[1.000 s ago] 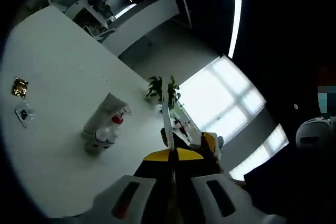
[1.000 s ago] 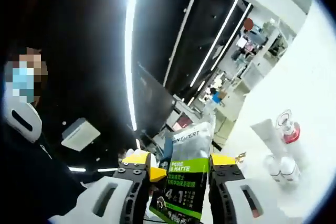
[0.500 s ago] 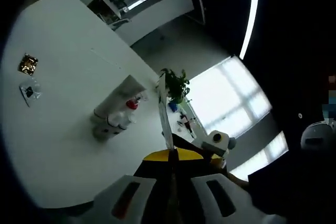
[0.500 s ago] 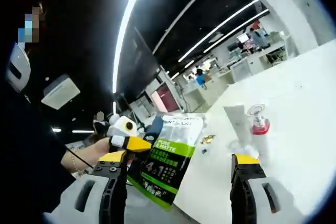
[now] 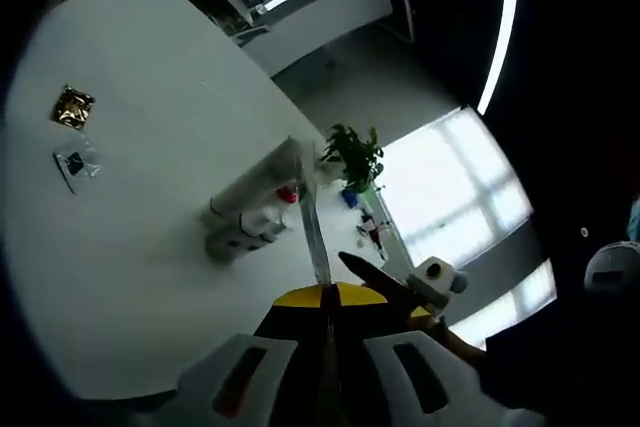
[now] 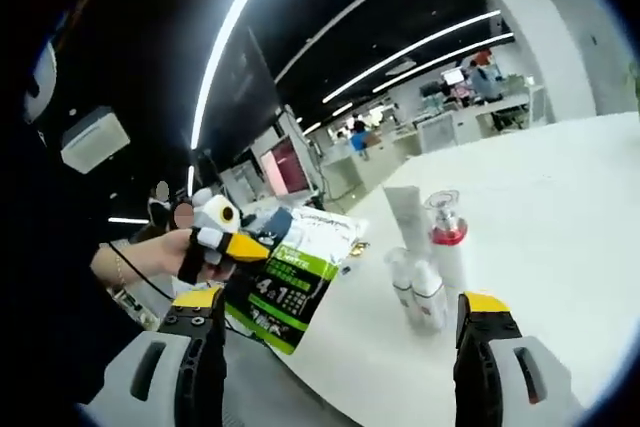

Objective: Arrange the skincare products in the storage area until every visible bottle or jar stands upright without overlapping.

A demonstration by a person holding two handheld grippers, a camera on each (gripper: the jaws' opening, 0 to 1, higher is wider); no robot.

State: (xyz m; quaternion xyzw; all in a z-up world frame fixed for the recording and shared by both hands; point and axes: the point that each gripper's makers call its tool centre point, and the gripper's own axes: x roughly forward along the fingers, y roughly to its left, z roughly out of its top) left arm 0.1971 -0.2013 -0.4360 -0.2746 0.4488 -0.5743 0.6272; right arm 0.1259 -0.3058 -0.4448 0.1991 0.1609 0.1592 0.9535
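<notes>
The left gripper [image 6: 235, 247] is clamping the green-and-white pouch [image 6: 290, 277] by its edge, holding it in the air just off the worktop [image 6: 560, 217] edge. The right gripper [image 6: 338, 332] is standing with jaws spread wide, holding nothing. A white tube [image 6: 405, 217], a red-collared pump bottle [image 6: 447, 237] and two small bottles [image 6: 415, 287] are standing upright together near that worktop edge.

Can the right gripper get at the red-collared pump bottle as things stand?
Probably yes. The right gripper is open and holds nothing, and the pump bottle stands upright ahead of it on the white table. The small white bottles stand just in front and may crowd the approach.
</notes>
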